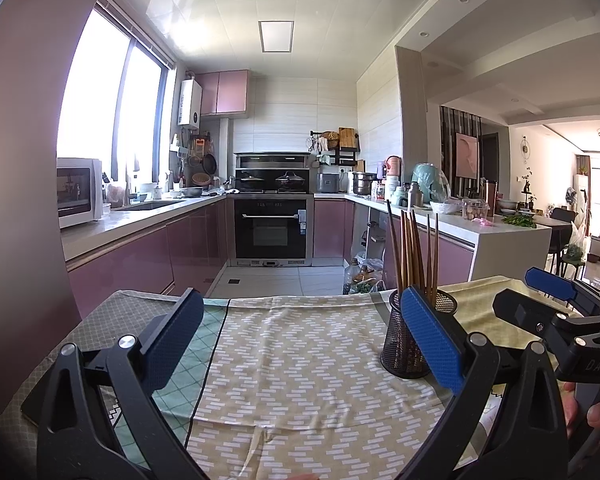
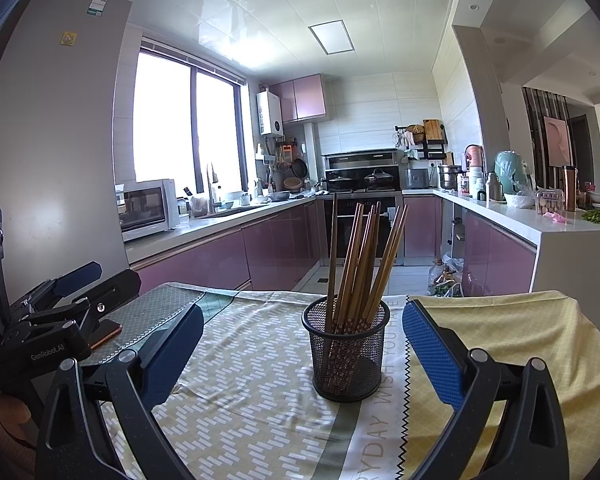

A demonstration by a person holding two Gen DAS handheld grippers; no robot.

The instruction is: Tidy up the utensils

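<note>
— Standing upright on the cloth-covered surface [image 2: 260,380] is the black wire-mesh cylindrical holder [image 2: 346,354], with the long brown wooden chopsticks [image 2: 360,264] fanned out of its top. Nothing loose lies around the holder that I can see.

— And the tools?

— The right hand-held gripper [image 2: 300,352] faces the holder with its jaws spread wide, empty. The left hand-held gripper [image 1: 300,344] is spread too, holding nothing, the holder just behind its right finger.

— How would the sticks handle?

— Light, stiff and smooth, I'd judge — they'd slip or pivot if pinched near the tips. Better to grip mid-shaft, above the holder's rim. The holder itself looks light and may tip if a stick drags against it.
</note>
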